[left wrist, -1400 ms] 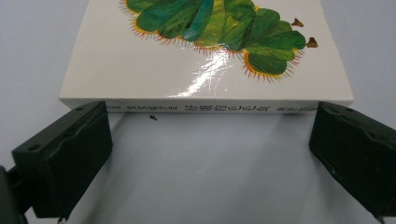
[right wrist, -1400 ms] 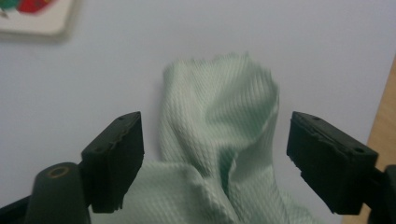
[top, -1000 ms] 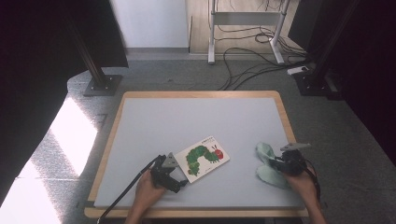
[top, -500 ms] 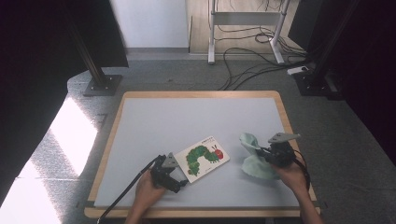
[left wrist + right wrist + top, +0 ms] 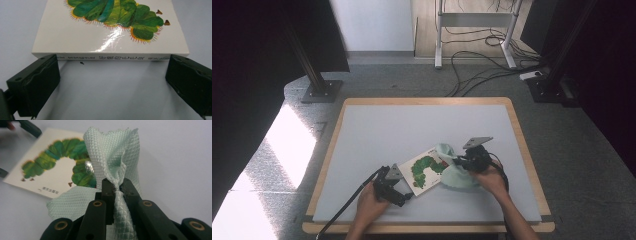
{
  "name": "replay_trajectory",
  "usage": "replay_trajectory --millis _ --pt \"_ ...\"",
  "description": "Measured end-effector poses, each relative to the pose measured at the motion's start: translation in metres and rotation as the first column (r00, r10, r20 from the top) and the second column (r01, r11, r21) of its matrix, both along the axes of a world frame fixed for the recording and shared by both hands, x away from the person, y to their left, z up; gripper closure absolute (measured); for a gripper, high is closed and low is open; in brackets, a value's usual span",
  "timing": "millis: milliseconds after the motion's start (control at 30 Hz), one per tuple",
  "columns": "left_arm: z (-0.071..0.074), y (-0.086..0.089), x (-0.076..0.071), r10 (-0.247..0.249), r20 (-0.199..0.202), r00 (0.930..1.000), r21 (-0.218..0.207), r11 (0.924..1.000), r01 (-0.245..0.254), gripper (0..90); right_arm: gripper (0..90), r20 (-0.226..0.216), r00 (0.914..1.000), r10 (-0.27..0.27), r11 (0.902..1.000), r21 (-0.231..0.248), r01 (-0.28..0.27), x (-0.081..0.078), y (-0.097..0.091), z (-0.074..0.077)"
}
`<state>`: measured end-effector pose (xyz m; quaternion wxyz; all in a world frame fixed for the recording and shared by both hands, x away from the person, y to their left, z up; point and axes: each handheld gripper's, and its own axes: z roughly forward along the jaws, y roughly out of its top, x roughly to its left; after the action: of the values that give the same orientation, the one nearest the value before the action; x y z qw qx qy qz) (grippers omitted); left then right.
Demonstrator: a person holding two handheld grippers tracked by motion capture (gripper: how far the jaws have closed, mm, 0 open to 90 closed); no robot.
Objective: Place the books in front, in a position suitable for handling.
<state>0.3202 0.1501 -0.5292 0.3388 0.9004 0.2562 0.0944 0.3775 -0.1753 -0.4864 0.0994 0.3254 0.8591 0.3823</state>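
R claw (image 5: 116,188) tight on cloth (image 5: 112,152)

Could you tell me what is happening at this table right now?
A person works at the table with a gripper in each hand. The right gripper is shut on a pale green cloth and holds it at the book's right edge, over the caterpillar cover. The left gripper sits at the book's near edge, jaws wide open on either side of the spine and not pressing it. It looks like the cover is about to be wiped.
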Motion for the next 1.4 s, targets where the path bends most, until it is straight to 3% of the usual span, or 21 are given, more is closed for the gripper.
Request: replay_trajectory --millis 33,100,267,567,833,1067,1400 --pt "0.000 0.000 0.000 -0.001 0.000 1.0000 0.001 1.0000 0.001 0.0 81.3 -0.007 1.0000 0.002 0.9992 -0.041 -0.002 0.002 0.007 -0.011" --pt "0.000 0.000 0.000 0.000 0.000 1.0000 0.000 1.0000 0.000 0.0 81.7 -0.010 0.9999 0.002 0.9977 -0.068 -0.002 0.003 0.011 -0.020" --pt "0.000 0.000 0.000 -0.001 0.000 1.0000 0.002 1.0000 0.001 0.0 82.0 0.003 0.9999 0.014 0.9979 -0.063 -0.014 -0.001 0.012 -0.021" --pt "0.001 0.001 -0.002 0.008 -0.001 1.0000 0.002 1.0000 -0.008 0.3 81.8 -0.007 0.9936 0.113 0.9921 -0.055 -0.113 -0.016 0.033 -0.019" --pt "0.001 0.023 -0.010 0.031 -0.004 0.9995 -0.007 0.9995 -0.031 2.0 81.6 -0.018 0.9882 0.152 0.9879 -0.028 -0.152 -0.023 0.046 -0.020" --pt "0.001 0.039 -0.014 0.043 -0.003 0.9991 -0.006 0.9991 -0.043 2.0 81.5 -0.029 0.9771 0.211 0.9774 -0.008 -0.211 -0.033 0.068 -0.020" --pt "0.001 0.056 -0.020 0.061 -0.003 0.9981 -0.014 0.9980 -0.061 1.8 81.5 -0.044 0.9521 0.303 0.9531 0.007 -0.303 -0.049 0.103 -0.019"
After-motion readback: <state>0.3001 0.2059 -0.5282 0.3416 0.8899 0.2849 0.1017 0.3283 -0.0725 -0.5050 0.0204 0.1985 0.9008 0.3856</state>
